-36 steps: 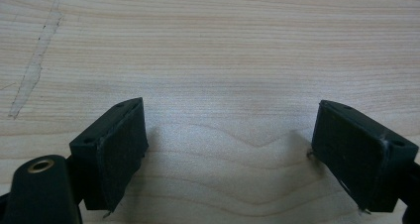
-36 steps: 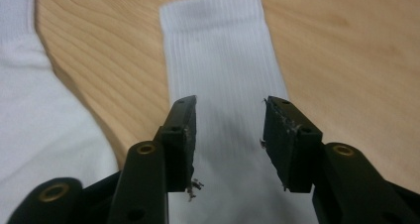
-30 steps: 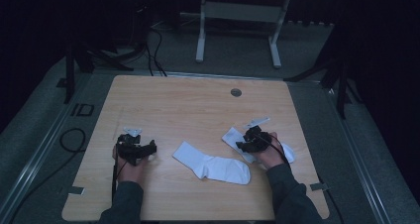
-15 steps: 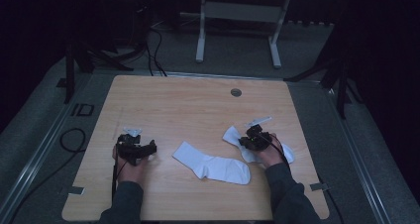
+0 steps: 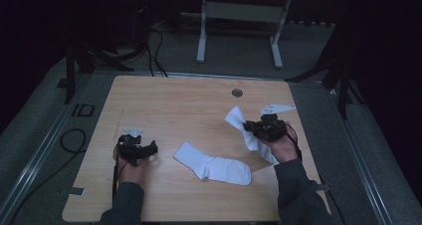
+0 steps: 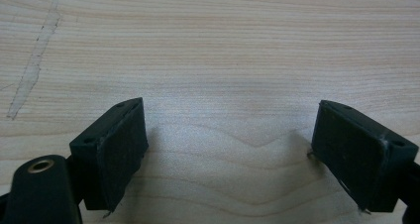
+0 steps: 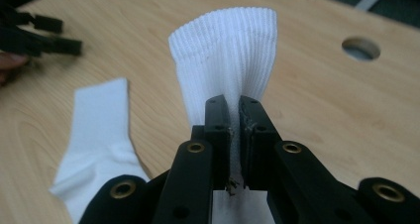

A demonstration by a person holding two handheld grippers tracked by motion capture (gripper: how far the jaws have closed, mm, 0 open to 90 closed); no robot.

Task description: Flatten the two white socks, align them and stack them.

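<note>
R gripper has its jaws clamped on a white sock near the ribbed cuff, w/ the cuff end sticking up past the jaw tips and the rest hanging down toward the table by the person's R hand. They have just been closing, w/ fabric pinched between them, as seen in the R gripper view. L gripper sits low over bare wood at the table's L side, jaws wide apart, nothing between them (L gripper view). Second white sock lies flat mid-table, between the two grippers, apart from both.

Risks, judged from here:
- Grip is on a thin fold near the cuff; knit is stretchy, so a quick pull could let it slip out.
- Hanging toe end may drag or snag on the table edge.
- If pairing is the aim, the loose sock can shift when the held one lands on it, so edges won't line up.
- L gripper is well apart from both socks, so no backup hold.
</note>
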